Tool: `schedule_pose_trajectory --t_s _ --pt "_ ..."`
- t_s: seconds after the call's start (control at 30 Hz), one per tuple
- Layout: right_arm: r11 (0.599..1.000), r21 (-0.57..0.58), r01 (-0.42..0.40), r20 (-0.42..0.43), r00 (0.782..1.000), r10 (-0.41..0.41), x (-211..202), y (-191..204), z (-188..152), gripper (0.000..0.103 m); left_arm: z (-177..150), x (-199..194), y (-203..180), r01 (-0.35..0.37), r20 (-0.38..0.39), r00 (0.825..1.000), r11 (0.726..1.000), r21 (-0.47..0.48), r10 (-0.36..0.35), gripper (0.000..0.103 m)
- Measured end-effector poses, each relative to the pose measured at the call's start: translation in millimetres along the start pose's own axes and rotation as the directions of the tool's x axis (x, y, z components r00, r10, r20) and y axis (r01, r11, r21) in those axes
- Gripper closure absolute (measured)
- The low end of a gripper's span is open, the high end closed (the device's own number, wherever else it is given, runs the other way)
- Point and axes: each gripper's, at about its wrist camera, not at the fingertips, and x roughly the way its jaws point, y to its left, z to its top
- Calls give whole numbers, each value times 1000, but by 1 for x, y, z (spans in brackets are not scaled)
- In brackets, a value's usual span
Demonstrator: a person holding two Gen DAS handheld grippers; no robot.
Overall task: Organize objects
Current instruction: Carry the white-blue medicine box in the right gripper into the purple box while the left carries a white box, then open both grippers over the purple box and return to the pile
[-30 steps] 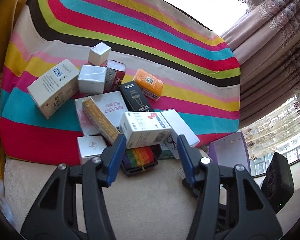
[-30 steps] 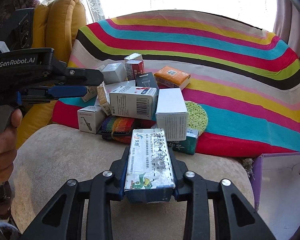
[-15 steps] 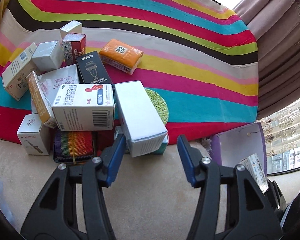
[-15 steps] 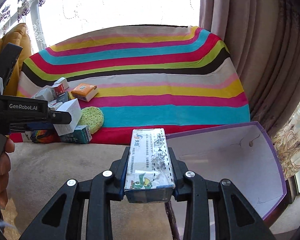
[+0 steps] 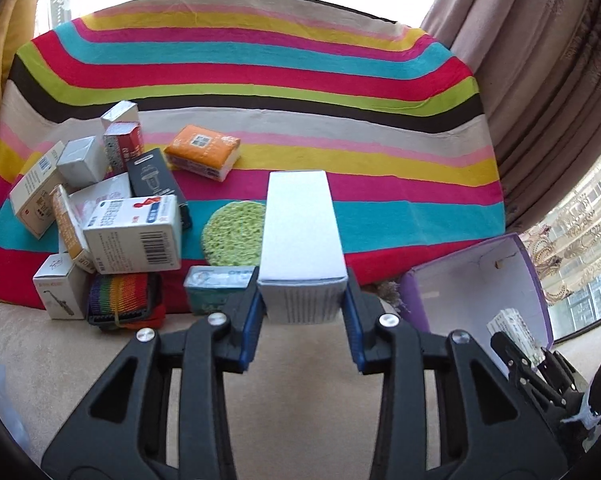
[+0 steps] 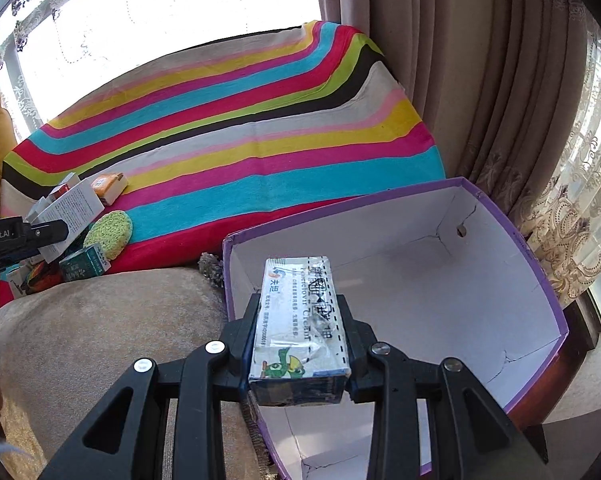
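Note:
My left gripper (image 5: 302,312) is shut on a tall white box (image 5: 300,236), held at its near end over the sofa seat. My right gripper (image 6: 300,320) is shut on a white and blue medicine box (image 6: 300,320) with a green cartoon figure, held over the open purple-rimmed cardboard box (image 6: 540,280). The purple box (image 5: 472,296) also shows at the right in the left wrist view, with the right gripper (image 5: 516,340) over it. A heap of small boxes (image 5: 132,236) lies on the striped blanket (image 5: 260,80) at the left.
A green round sponge (image 5: 232,232), a teal box (image 5: 216,284), an orange pack (image 5: 202,156) and a rainbow strap (image 5: 120,296) lie near the heap. Curtains (image 6: 480,80) hang at the right. The beige sofa cushion (image 6: 100,320) lies in front.
My left gripper has closed on the tall white box. My right gripper has carried the medicine box rightward from the sofa to above the purple box.

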Motion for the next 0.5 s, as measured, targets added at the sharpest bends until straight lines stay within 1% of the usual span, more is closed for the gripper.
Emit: schedule_pose_trajectory --t_s 0.07,0.1,0.17,0.27,0.3,0.33,0.4,0.43,0.47,0.5 --pt "1000 19 19 -1 1000 -19 0 -8 -1 69 -3 4 -28 100 -10 995 992 81 -99 63" --pt "999 27 29 1 1000 -29 -1 -11 -2 69 -6 6 -40 147 -24 989 983 114 -145 63" --pt "998 46 50 2 999 -50 -2 -20 -2 68 -11 11 -64 237 -61 971 958 163 -230 63" --pt "994 75 77 -1 997 -77 -3 -31 -2 68 -17 19 -89 317 -97 948 927 203 -303 63" --pt "992 81 94 3 996 -94 -5 -34 -3 68 -20 20 -95 342 -109 939 914 216 -326 59" --pt "990 84 113 7 993 -114 -6 -36 -3 67 -21 22 -100 350 -128 936 909 226 -328 43" --pt "987 96 131 17 991 -134 -10 -40 -3 56 -24 21 -103 341 -137 939 912 228 -317 27" --pt "985 104 138 20 990 -141 -11 -42 -3 43 -24 20 -101 340 -144 939 913 228 -314 27" --pt "984 110 143 25 989 -146 -13 -43 -3 32 -24 19 -100 335 -154 940 914 229 -306 27" --pt "982 115 147 33 988 -152 -15 -44 -4 29 -25 16 -98 327 -157 942 917 229 -296 27"
